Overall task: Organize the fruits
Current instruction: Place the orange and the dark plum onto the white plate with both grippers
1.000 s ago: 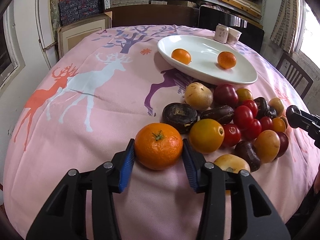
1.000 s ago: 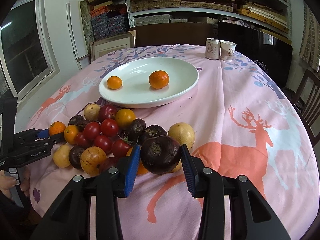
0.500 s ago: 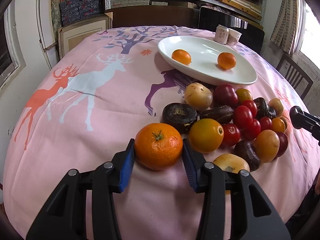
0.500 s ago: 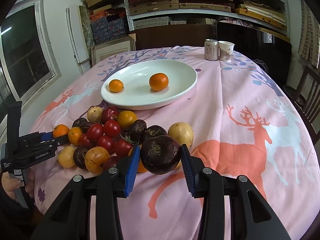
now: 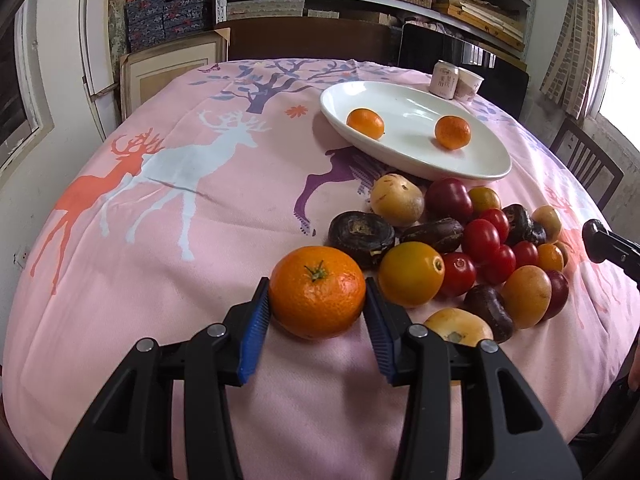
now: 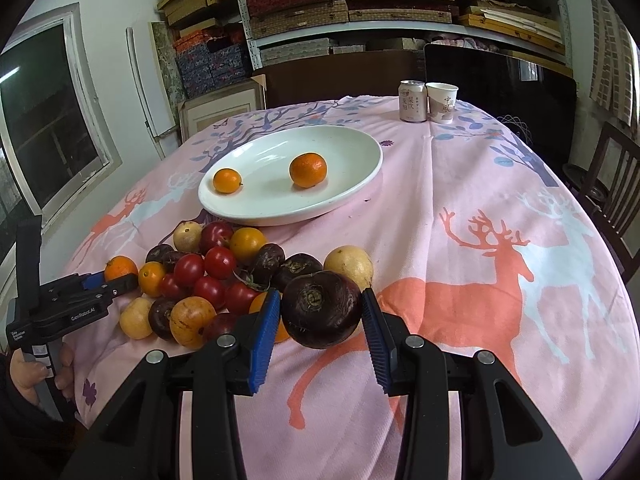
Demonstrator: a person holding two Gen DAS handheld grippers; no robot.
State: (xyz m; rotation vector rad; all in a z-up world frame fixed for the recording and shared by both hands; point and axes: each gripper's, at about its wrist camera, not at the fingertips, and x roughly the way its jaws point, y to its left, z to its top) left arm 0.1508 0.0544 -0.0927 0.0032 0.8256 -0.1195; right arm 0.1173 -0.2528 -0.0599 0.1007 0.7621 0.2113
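Note:
My left gripper (image 5: 317,286) is shut on a large orange tangerine (image 5: 318,292) at the near left edge of the fruit pile (image 5: 460,248). In the right wrist view the same tangerine (image 6: 120,268) shows small at the far left, in the left gripper's fingers (image 6: 124,282). My right gripper (image 6: 320,300) is shut on a dark purple round fruit (image 6: 322,310) at the pile's near right side. A white oval plate (image 6: 280,204) behind the pile holds two small oranges (image 6: 308,170). The plate (image 5: 480,168) also appears in the left wrist view.
The pile mixes red tomatoes (image 6: 218,262), yellow fruits (image 6: 348,266) and dark purple ones. A drink can (image 6: 413,101) and a paper cup (image 6: 441,102) stand at the table's far edge. A wooden chair (image 6: 616,184) is at the right. A hand (image 6: 36,376) grips the left tool's handle.
Both grippers keep the same grip on their fruit. The right wrist view has drifted only slightly; the fruit pile and plate have not moved.

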